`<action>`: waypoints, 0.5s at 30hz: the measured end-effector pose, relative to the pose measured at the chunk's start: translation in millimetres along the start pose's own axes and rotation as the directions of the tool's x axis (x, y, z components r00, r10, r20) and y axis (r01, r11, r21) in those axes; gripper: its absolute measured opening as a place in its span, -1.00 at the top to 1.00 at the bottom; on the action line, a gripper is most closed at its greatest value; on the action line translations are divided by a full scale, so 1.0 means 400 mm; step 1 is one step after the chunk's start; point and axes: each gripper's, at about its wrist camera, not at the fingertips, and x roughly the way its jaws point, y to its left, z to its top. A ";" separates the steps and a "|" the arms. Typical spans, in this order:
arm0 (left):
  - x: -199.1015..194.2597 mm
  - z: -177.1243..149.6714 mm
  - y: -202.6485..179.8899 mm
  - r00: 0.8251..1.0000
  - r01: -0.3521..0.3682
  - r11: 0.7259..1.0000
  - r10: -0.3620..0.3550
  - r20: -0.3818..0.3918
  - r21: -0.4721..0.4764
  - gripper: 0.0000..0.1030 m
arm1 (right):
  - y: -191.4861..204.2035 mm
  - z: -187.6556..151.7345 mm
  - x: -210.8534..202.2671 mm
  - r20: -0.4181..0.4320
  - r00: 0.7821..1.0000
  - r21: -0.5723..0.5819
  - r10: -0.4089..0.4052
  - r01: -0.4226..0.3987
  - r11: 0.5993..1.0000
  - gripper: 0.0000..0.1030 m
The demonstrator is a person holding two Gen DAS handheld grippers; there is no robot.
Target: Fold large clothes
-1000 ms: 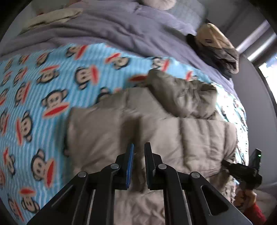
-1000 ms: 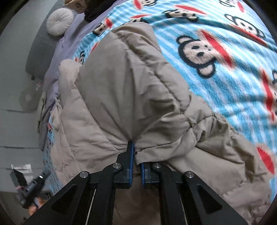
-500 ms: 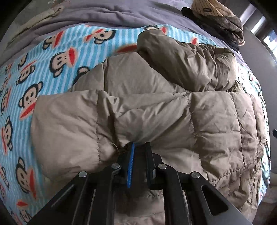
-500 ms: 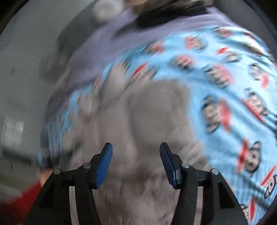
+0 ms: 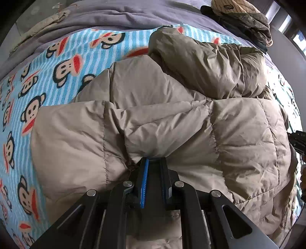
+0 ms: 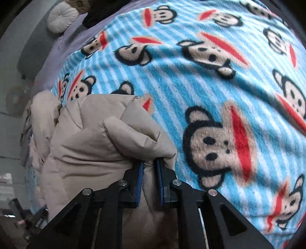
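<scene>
A beige quilted puffer jacket (image 5: 172, 118) lies partly folded on a blue striped monkey-print blanket (image 5: 63, 63). My left gripper (image 5: 154, 160) is shut on a fold of the jacket's quilted fabric at its near edge. In the right wrist view the jacket (image 6: 91, 141) fills the lower left, with the blanket (image 6: 210, 80) to its right. My right gripper (image 6: 149, 162) is shut on a puffy fold of the jacket at its right edge. The right gripper's body shows at the right edge of the left wrist view (image 5: 299, 141).
A purple bedcover (image 5: 114, 17) lies beyond the blanket. A pile of dark and tan clothes (image 5: 242, 17) sits at the far right of the bed. A round cream cushion (image 6: 61, 17) lies at the far left in the right wrist view.
My right gripper, open and moving half a second ago, has shut on the jacket's right edge. My left gripper has kept its hold and come closer over the jacket.
</scene>
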 end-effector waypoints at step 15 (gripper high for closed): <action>-0.130 -0.033 -0.035 0.998 -0.056 0.998 0.056 0.005 -0.011 0.74 | 0.119 -0.176 -0.177 0.094 0.976 -0.271 -0.195 0.213 0.939 0.65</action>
